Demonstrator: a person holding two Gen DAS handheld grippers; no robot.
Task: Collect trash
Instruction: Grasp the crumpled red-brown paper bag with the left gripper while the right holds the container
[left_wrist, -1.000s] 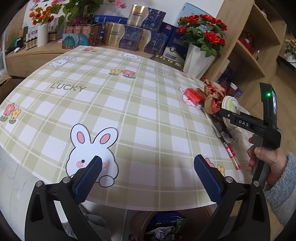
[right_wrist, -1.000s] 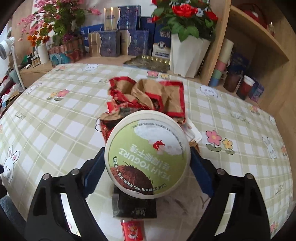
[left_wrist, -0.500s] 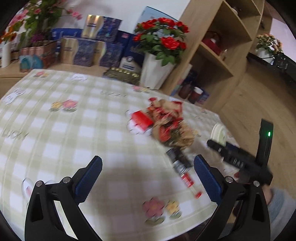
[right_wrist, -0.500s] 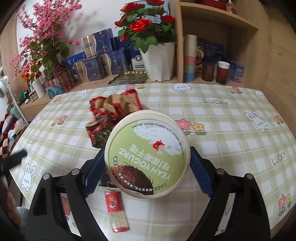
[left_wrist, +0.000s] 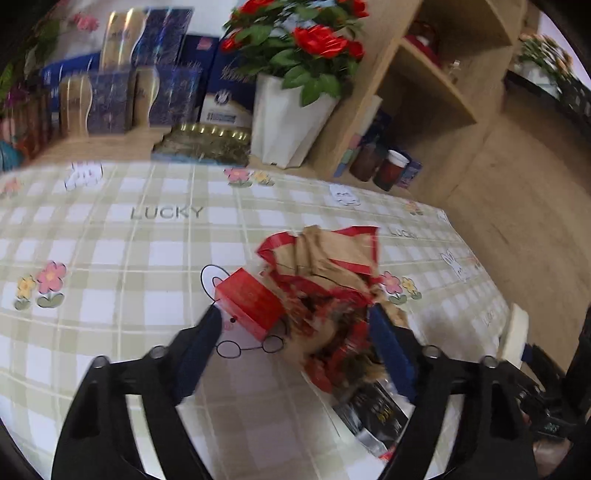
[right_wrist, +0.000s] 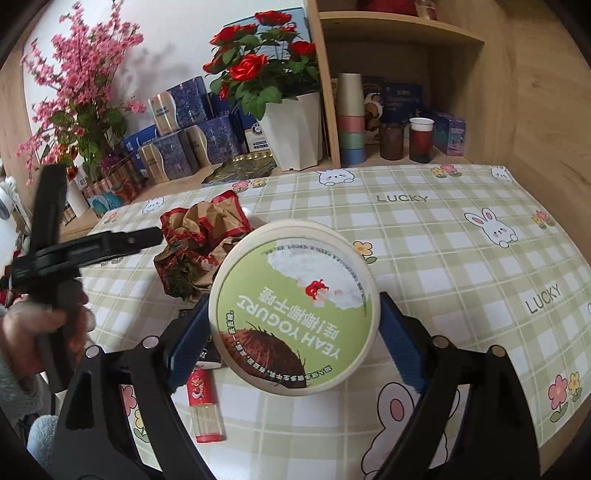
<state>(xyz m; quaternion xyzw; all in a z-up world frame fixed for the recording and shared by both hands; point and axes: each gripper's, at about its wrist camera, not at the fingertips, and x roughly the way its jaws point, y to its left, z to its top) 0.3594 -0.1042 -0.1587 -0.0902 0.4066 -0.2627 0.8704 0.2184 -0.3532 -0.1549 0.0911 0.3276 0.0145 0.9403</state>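
Now right claw (right_wrist: 291, 343) grips yogurt tub (right_wrist: 295, 317).

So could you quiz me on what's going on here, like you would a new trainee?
1. True or false: the right gripper grips a round green-lidded yogurt tub.
2. What lies between the left gripper's jaws: A) crumpled red-and-brown paper wrapper, B) a paper cup?
3. Fill in: the small red cardboard box lies on a checked ____.

Key: 1 true; 2 A; 3 tablecloth.
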